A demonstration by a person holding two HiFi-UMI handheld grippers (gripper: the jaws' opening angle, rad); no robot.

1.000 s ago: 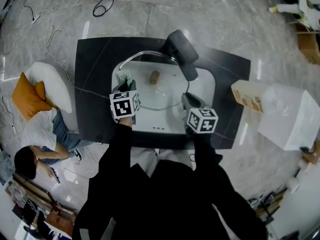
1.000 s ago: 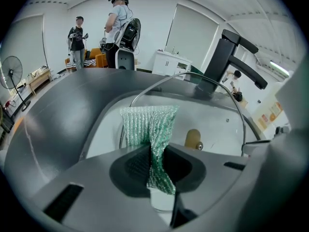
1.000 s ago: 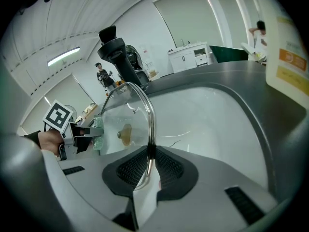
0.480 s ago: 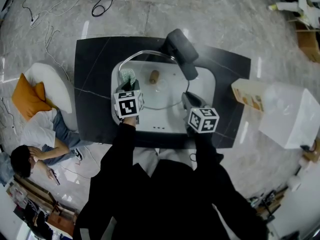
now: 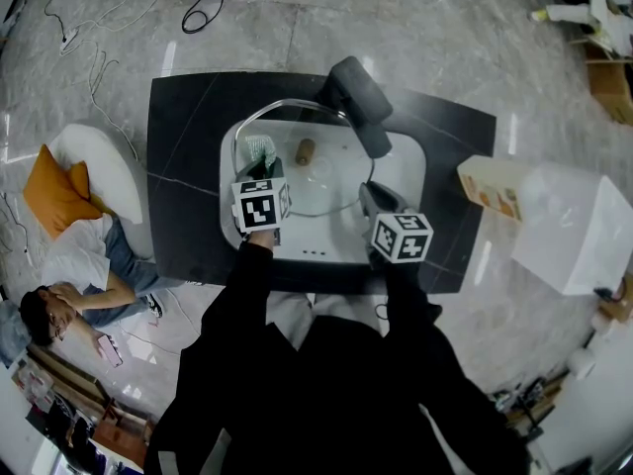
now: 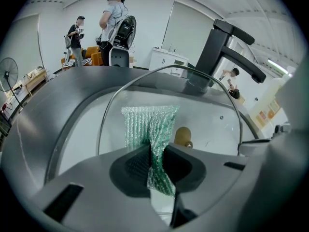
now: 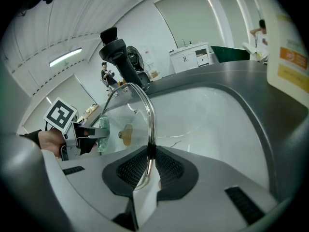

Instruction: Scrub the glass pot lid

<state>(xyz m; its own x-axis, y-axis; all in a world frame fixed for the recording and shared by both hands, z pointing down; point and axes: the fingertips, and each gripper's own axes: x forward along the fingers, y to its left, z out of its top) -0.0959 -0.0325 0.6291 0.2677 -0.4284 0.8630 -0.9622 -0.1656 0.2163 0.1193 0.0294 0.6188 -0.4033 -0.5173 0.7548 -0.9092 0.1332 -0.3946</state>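
The glass pot lid (image 5: 315, 171) with a steel rim and a tan wooden knob (image 5: 305, 151) stands tilted in the white sink (image 5: 401, 171). My right gripper (image 7: 150, 164) is shut on the lid's steel rim (image 7: 149, 115). My left gripper (image 6: 155, 164) is shut on a green mesh scrubbing cloth (image 6: 147, 124), held against the lid's glass at its left side. In the head view the cloth (image 5: 259, 148) sticks out beyond the left gripper (image 5: 263, 171), and the right gripper (image 5: 376, 201) sits at the lid's near right edge.
A dark faucet (image 5: 358, 102) reaches over the sink's far edge. The sink is set in a dark countertop (image 5: 183, 166). A bottle with an orange label (image 5: 490, 188) lies at the right beside a white box (image 5: 572, 231). A person (image 5: 74, 275) sits on the floor at the left.
My left gripper has moved a little to the right and forward with the cloth, along the lid's glass. The right gripper and the lid have stayed in place.
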